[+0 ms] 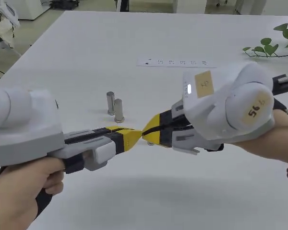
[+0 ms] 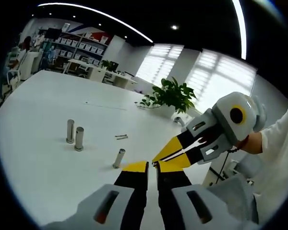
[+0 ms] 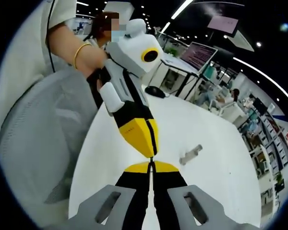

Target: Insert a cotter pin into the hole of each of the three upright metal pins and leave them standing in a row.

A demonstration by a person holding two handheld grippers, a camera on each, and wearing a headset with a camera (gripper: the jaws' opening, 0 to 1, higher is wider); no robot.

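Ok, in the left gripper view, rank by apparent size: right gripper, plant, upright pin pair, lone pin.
1. right gripper, though it is nearest the camera.
2. plant, far back on the table.
3. upright pin pair and lone pin: the single pins look alike, so not ranked.

This looks like an open-plan lab or office. A wide white surface (image 1: 134, 43) stands among other white desks (image 2: 89, 72), with shelves of storage bins (image 2: 81, 45) at the upper left of the left gripper view. Long ceiling light strips (image 2: 96, 17), windows with blinds (image 2: 201, 76) and a potted plant (image 2: 170, 96) fill the background. A monitor (image 3: 199, 53) glows at the upper right of the right gripper view.
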